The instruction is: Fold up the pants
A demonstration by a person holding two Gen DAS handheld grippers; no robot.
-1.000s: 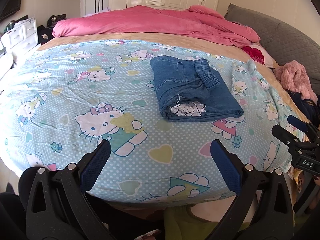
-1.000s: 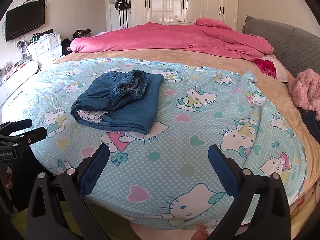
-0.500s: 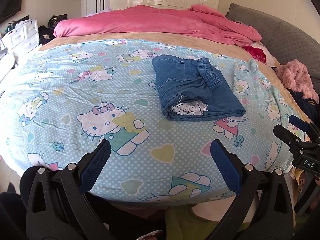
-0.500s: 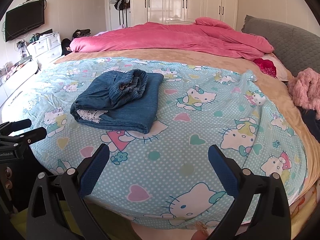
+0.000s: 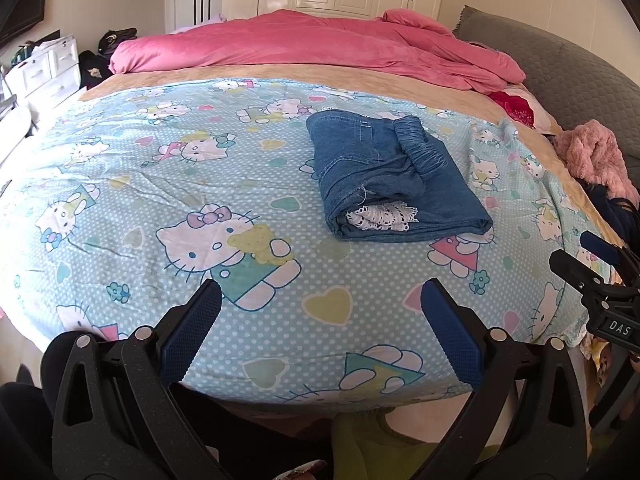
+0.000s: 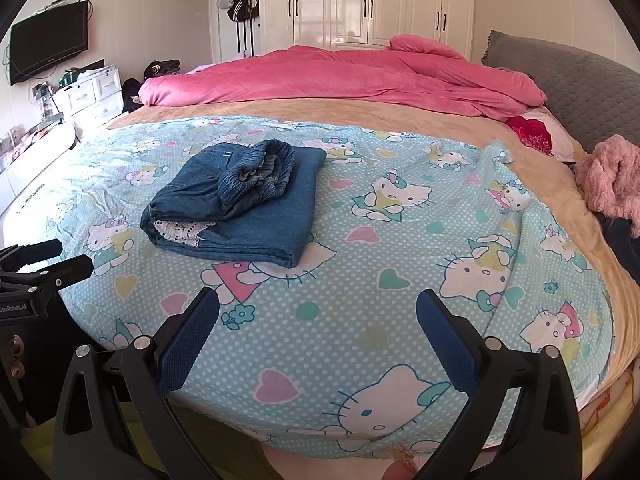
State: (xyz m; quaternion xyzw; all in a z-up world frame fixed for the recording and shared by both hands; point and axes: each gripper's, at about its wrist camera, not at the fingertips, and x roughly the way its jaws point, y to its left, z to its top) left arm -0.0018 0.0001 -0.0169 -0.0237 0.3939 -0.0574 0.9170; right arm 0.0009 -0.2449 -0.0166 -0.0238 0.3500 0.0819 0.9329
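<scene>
Bare cartoon-print sheet (image 5: pixel 120 184) lying open left of the folded denim pants (image 5: pixel 392 176), pink duvet (image 5: pixel 320 46) crowding the far edge, fluffy pink garment (image 6: pixel 612 176) blocking the right side.

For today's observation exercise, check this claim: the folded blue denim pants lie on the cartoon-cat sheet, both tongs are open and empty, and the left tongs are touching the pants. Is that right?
Not quite. The left tongs are not touching the pants; the left wrist view shows them apart, at the near edge of the sheet. The rest holds: the right tongs are open and empty too.
</scene>
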